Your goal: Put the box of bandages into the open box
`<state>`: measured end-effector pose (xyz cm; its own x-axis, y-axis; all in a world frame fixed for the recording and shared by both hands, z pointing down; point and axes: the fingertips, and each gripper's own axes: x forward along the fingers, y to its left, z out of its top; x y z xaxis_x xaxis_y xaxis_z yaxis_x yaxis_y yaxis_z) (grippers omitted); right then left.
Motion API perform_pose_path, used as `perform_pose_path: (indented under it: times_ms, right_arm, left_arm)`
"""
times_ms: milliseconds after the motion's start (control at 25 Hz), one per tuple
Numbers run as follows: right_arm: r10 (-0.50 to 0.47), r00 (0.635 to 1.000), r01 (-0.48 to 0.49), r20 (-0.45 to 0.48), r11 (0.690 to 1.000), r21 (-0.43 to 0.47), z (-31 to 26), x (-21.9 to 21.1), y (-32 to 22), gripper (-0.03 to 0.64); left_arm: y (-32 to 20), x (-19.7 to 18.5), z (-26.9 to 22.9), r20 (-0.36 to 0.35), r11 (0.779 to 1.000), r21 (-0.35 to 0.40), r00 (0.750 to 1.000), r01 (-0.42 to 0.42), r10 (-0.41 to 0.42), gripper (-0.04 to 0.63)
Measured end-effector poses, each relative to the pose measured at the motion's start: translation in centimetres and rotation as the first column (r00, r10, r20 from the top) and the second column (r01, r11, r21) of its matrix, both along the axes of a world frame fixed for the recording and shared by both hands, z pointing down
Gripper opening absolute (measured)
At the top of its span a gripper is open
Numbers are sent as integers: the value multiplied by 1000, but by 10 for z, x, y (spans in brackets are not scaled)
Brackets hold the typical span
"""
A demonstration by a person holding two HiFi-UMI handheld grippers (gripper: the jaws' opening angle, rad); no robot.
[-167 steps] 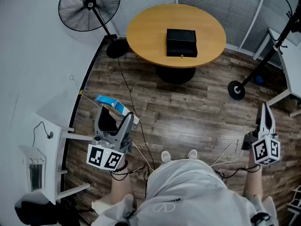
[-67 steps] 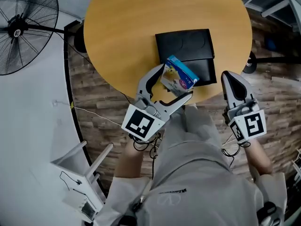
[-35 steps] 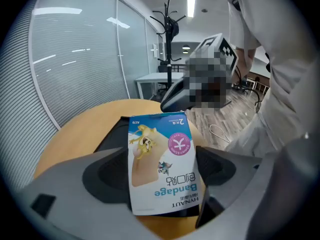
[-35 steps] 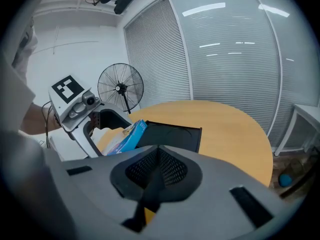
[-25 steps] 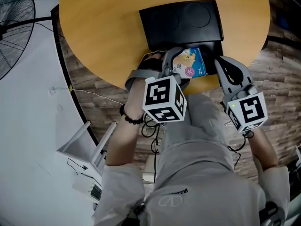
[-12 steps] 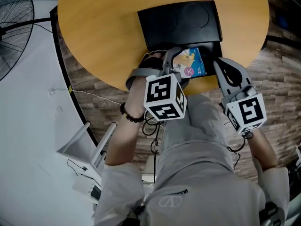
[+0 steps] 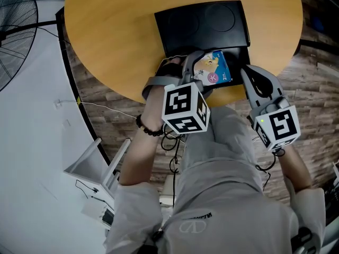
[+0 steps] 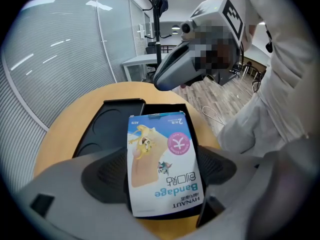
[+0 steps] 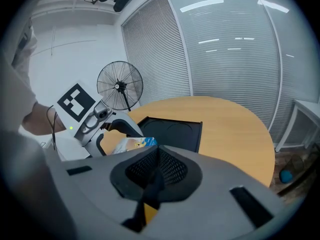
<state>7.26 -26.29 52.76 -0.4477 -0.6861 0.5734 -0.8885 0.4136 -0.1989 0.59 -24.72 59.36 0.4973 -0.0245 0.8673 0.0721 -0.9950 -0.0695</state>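
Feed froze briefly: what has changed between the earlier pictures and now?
The person walked up to the table. The left tool carried the box of bandages to the open box and now holds it low over it. The right tool came along beside it. Unchanged: the left tool's grip, the right tool shut and empty, the open box in place.

The right gripper has its 2 jaws pressed together, empty; beyond them the left gripper holds the bandage box over the open black box on the round table.
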Motion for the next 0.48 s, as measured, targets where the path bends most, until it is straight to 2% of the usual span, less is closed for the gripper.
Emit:
perform_pose_path:
  times_ms: [200,280,360,480]
  right_arm:
    - [7,1000,-7,5,1000,-1,-1,0,-1,17]
    - [9,1000,-9,8,1000,-3,-2,1,-1,17]
    - [11,1000,-11,12,1000,0,-3,3,-1,17]
    - [16,1000,-16,19,1000,8,-8,9,-1,17]
  left_arm:
    - [2,6,-8,-58,1000,-21,998,-6,5,453]
    - [2,7,-9,-55,1000,-27,998,-6,4,470]
    - [0,8,-10,-45,1000,-17,999,-7,6,471]
    - [-5,11,-21,-82,1000,-2,996,21,-21,471]
